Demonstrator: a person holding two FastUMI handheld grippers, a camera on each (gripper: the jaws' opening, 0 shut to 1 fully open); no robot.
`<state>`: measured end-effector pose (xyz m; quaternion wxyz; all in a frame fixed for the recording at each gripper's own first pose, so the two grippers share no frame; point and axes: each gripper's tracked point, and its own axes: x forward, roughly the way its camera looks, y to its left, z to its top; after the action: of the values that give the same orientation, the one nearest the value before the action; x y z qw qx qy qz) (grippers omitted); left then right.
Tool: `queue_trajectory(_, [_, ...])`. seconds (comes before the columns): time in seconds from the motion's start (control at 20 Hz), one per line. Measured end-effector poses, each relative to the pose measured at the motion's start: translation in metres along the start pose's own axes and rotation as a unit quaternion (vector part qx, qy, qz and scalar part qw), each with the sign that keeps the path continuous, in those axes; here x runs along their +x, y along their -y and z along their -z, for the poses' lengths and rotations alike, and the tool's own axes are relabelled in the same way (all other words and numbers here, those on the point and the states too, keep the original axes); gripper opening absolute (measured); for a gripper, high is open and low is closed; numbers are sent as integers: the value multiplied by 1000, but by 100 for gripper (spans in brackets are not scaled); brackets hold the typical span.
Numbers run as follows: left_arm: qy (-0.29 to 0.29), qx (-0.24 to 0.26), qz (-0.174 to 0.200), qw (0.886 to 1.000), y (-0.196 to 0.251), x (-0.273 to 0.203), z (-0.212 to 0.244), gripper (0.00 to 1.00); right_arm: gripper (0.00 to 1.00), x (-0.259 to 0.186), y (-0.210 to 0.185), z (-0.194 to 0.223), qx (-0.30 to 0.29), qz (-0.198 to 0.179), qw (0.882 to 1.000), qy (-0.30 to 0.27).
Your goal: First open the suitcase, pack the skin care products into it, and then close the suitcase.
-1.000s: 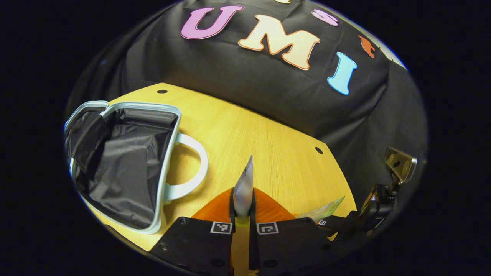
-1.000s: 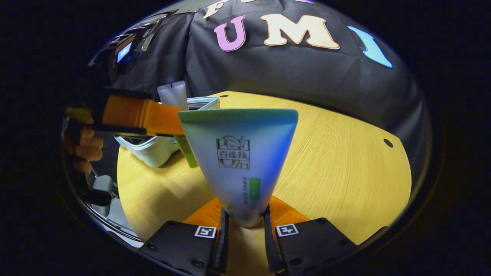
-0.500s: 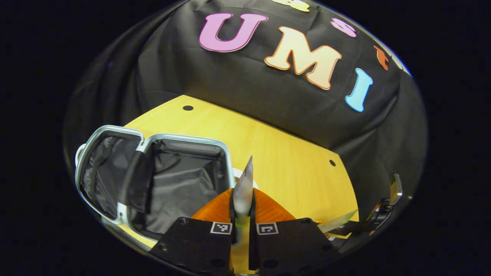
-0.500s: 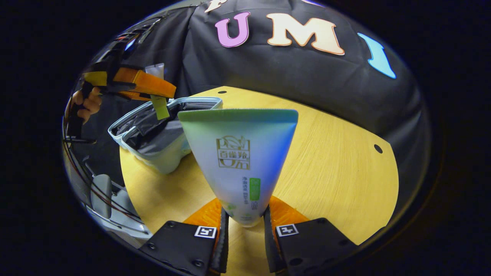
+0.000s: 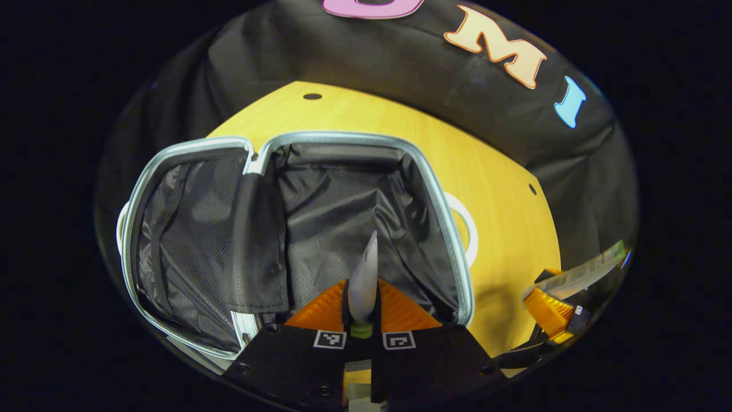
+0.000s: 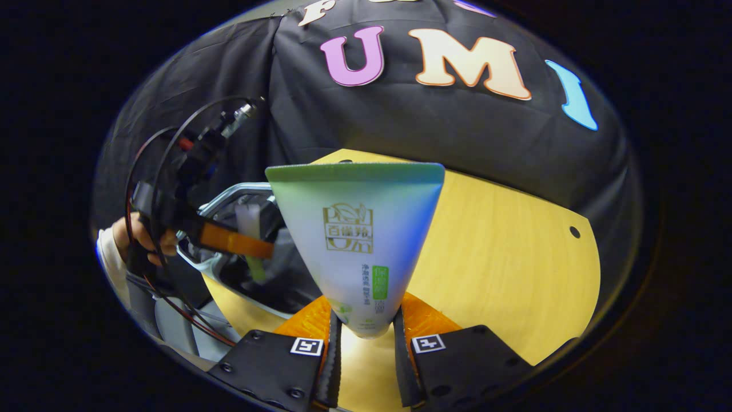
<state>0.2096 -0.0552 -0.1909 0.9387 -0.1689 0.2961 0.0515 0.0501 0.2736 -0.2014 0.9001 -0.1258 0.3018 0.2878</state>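
Note:
The suitcase (image 5: 452, 240) lies open on the wooden table (image 5: 492, 166), both halves lined in black, with a pale rim and a white handle (image 5: 470, 229) on its right side. My left gripper (image 5: 362, 297) is shut on a thin pale tube (image 5: 365, 274), seen edge-on, and hangs over the right half of the lining. In the right gripper view the left gripper (image 6: 266, 250) holds that white tube (image 6: 247, 220), green cap down, above the suitcase (image 6: 229, 194). My right gripper (image 6: 363, 320) is shut on a white, green and blue tube (image 6: 357, 240), crimped end up, above the table.
A hand (image 6: 137, 240) and cables (image 6: 171, 149) sit behind the left gripper at the table's left. The right gripper (image 5: 549, 309) with its tube (image 5: 583, 272) hangs off the suitcase's right side. Bare wooden table (image 6: 503, 257) stretches to the right, black cloth behind it.
The left gripper has swung from beside the suitcase to over its open right half and tilted down, tube still held. The right gripper has barely moved.

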Motion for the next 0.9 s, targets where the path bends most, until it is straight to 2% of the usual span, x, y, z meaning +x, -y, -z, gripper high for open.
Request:
queue_trajectory(0.15, [-32, -7, 9, 999, -8, 7, 13, 9, 42, 18, -35, -10, -18, -12, 1000, -19])
queue_trajectory(0.35, [-69, -7, 5, 998, -22, 13, 27, 9, 42, 49, -76, 6, -14, -42, 997, -63])
queue_trajectory(0.55, [-92, -17, 11, 996, -26, 19, 36, 10, 40, 65, -92, 30, -9, -50, 992, -112])
queue_trajectory(0.7, [-84, -30, 22, 996, -23, 8, 32, 17, 39, 67, -91, 38, 8, -47, 991, -125])
queue_trajectory(0.8, [-62, -36, 26, 997, -21, 1, 22, 23, 39, 70, -90, 40, 9, -42, 991, -129])
queue_trajectory(0.9, [-36, -45, 30, 998, -18, -17, 10, 57, 39, 71, -90, 44, 11, -39, 990, -138])
